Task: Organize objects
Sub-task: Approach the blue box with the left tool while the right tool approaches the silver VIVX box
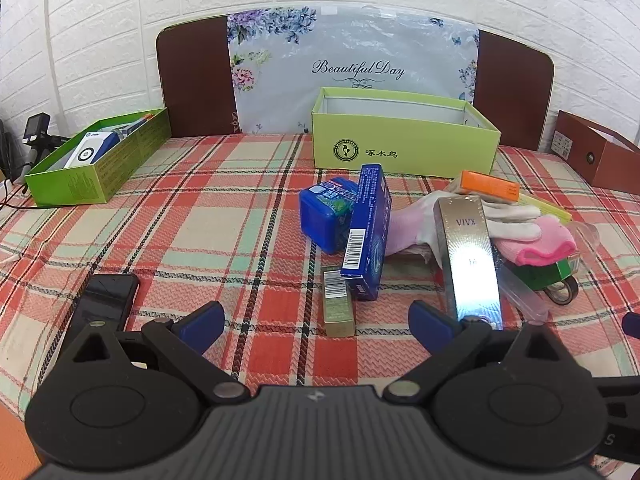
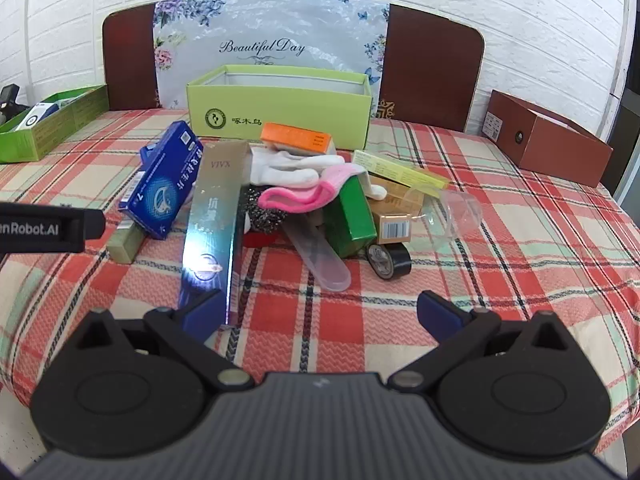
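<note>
A pile of objects lies mid-table: a silver VIVX box (image 1: 470,256) (image 2: 216,220), a blue carton (image 1: 368,236) (image 2: 164,184), a blue plastic case (image 1: 326,212), a small olive box (image 1: 338,304) (image 2: 126,242), an orange box (image 1: 490,186) (image 2: 298,140), white and pink gloves (image 2: 308,188), a green box (image 2: 352,220), a black tape roll (image 2: 390,260) and a clear plastic case (image 2: 320,256). My left gripper (image 1: 316,326) is open and empty just before the olive box. My right gripper (image 2: 320,316) is open and empty before the pile.
A light green open box (image 1: 404,140) (image 2: 280,108) stands behind the pile. A green tray (image 1: 96,160) with items sits far left, a brown box (image 2: 548,140) far right. A black phone (image 1: 106,304) lies at the left. The left gripper's side (image 2: 52,226) shows in the right wrist view.
</note>
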`<action>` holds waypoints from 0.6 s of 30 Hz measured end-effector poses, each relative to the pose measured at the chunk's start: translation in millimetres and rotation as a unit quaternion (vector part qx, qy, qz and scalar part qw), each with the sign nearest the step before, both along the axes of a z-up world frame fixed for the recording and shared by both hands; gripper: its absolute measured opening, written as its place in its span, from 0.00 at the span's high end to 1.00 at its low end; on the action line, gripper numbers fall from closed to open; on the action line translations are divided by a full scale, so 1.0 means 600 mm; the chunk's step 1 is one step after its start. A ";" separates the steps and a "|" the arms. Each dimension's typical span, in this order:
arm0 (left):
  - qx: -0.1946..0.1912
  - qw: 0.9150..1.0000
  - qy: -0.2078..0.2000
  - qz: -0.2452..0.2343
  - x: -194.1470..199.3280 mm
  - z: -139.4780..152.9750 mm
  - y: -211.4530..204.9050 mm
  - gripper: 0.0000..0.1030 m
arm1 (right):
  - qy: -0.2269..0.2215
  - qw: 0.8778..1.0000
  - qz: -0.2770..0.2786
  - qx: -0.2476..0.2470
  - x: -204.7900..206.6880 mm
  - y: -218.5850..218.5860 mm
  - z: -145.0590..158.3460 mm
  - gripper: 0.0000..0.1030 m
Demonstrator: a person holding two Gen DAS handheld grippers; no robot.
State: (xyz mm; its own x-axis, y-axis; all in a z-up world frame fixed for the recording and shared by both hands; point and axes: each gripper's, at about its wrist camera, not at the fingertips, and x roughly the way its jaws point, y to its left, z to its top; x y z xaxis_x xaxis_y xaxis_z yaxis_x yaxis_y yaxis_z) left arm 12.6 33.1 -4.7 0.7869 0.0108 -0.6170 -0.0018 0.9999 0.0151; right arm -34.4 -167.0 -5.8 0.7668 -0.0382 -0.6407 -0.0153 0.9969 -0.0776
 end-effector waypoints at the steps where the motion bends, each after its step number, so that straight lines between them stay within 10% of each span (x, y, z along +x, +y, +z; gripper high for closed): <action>1: -0.001 1.000 0.001 0.001 0.002 -0.001 0.002 0.02 | 0.001 1.000 0.000 -0.001 0.002 0.001 0.000 0.00; 18: -0.009 1.000 0.018 -0.002 0.025 -0.014 0.016 0.02 | 0.010 1.000 0.011 -0.011 0.021 0.019 -0.008 0.00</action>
